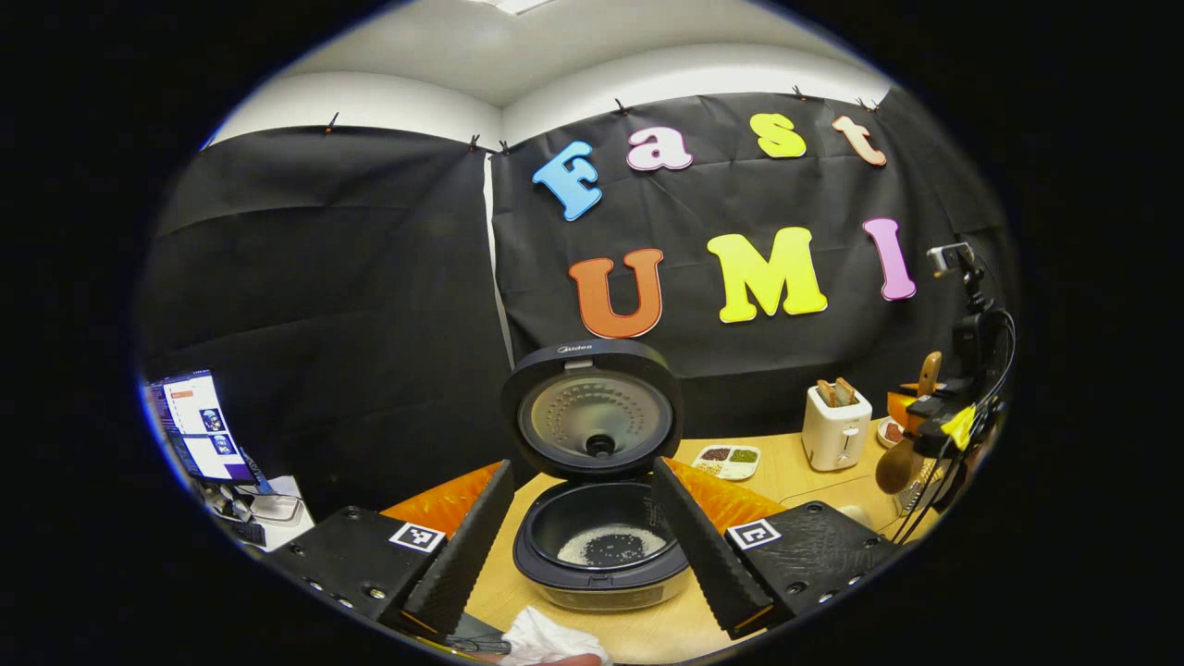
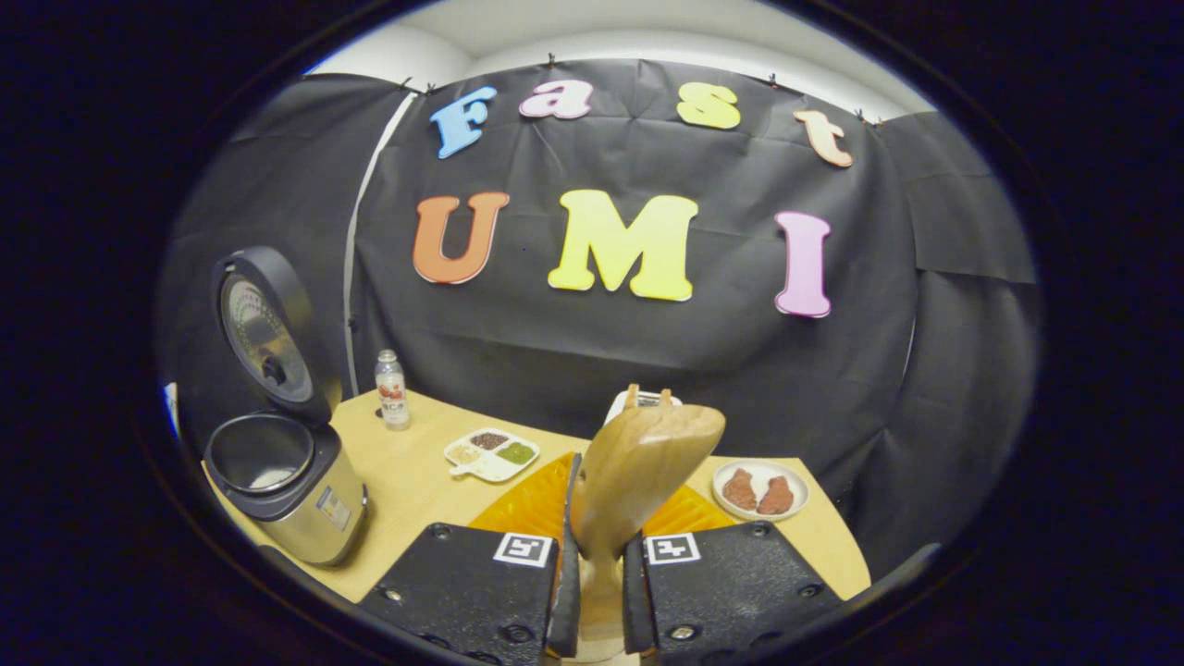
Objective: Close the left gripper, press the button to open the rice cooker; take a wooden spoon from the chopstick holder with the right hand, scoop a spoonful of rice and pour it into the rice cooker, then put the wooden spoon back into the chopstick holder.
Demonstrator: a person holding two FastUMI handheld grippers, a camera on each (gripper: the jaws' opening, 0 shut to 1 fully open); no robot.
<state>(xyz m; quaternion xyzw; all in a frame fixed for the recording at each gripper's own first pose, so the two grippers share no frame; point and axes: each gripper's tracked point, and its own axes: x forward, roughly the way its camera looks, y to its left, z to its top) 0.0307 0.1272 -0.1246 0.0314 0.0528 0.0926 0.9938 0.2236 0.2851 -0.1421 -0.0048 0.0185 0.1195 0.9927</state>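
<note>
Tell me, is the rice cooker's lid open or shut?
Open. The rice cooker's lid stands straight up, so you can look into the pot, where some rice and dark grains lie.

A black-draped recording booth, kitchen props on its wooden table [image 2: 416, 481]: rice cooker [image 1: 599, 518], toaster [image 1: 835, 427].

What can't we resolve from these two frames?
- Chopstick holder: cannot be made out in either view.
- Wooden spoon bowl: right gripper view shows its back, so any load is hidden.
- Toaster: mostly hidden behind the spoon there.
- Rice cooker button: hidden by the raised lid and left gripper fingers.
</note>
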